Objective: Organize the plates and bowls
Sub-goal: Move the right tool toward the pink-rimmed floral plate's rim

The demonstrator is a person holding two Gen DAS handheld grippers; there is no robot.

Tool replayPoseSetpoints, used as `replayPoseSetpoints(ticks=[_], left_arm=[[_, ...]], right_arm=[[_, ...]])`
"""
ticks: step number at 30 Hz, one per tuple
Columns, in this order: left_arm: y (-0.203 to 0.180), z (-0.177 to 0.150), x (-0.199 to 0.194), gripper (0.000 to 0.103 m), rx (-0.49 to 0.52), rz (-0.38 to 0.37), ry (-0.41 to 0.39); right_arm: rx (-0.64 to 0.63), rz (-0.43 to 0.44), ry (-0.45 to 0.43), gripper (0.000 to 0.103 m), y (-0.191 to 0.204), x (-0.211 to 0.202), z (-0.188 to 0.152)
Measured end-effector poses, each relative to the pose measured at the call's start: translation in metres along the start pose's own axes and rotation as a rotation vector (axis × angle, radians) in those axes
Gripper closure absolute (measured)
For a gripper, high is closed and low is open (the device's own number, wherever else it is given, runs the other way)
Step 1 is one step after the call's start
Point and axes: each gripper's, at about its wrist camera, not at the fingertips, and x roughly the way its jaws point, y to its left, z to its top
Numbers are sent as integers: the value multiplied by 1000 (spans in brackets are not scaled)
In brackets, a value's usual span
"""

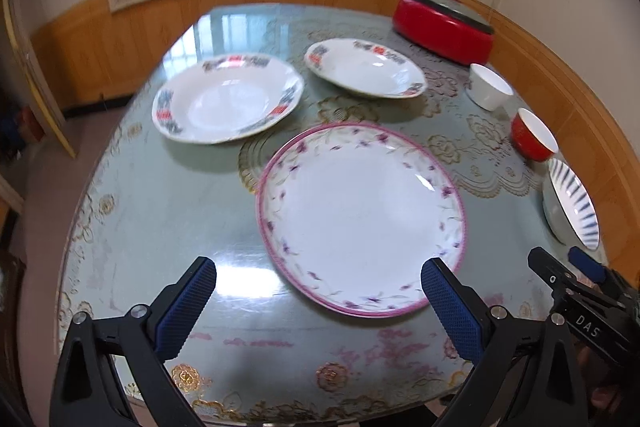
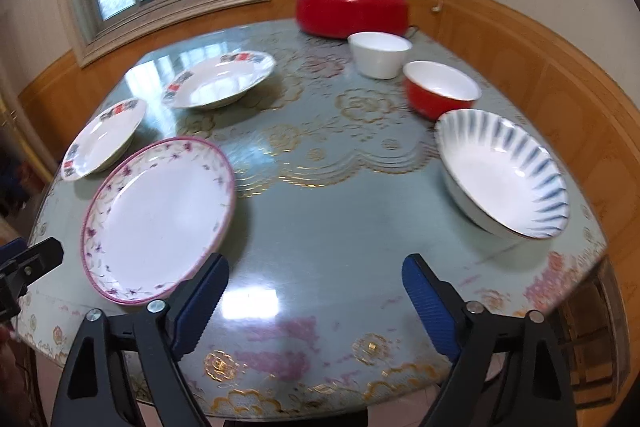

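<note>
A pink-rimmed floral plate [image 1: 360, 215] [image 2: 160, 219] lies near the table's front. Two white plates with red and blue rim marks lie behind it, one at the left [image 1: 228, 103] [image 2: 106, 143] and one farther back [image 1: 364, 67] [image 2: 220, 79]. A white bowl [image 1: 490, 87] [image 2: 379, 54], a red bowl [image 1: 534, 135] [image 2: 440, 89] and a blue-striped bowl [image 1: 572, 205] [image 2: 500, 175] stand in a row at the right. My left gripper [image 1: 320, 303] is open and empty, its right finger over the floral plate's near rim. My right gripper [image 2: 316, 311] is open and empty above bare table.
A red electric pot with a dark lid [image 1: 444, 27] [image 2: 354, 9] stands at the table's back. The table [image 2: 340, 211] has a glossy green floral cover. Wood-panelled walls and a window surround it. The right gripper shows in the left wrist view [image 1: 568, 267].
</note>
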Motion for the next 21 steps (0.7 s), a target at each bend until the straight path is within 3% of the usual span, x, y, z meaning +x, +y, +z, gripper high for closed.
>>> replayPoseSetpoints(ticks=[5, 10, 13, 16, 21], left_arm=[[28, 4, 16, 0, -63, -15, 33], [39, 9, 28, 0, -69, -74, 81], [40, 12, 36, 0, -93, -37, 116], [47, 14, 38, 0, -139, 9, 75], [59, 19, 45, 0, -211, 67, 60]], right_arm=[[-42, 100, 37, 31, 13, 24, 12], [-74, 174, 45, 31, 20, 43, 28], [-103, 181, 75, 31, 23, 60, 40], [-133, 171, 146, 31, 26, 82, 49], [-141, 214, 227, 46, 26, 111, 55]])
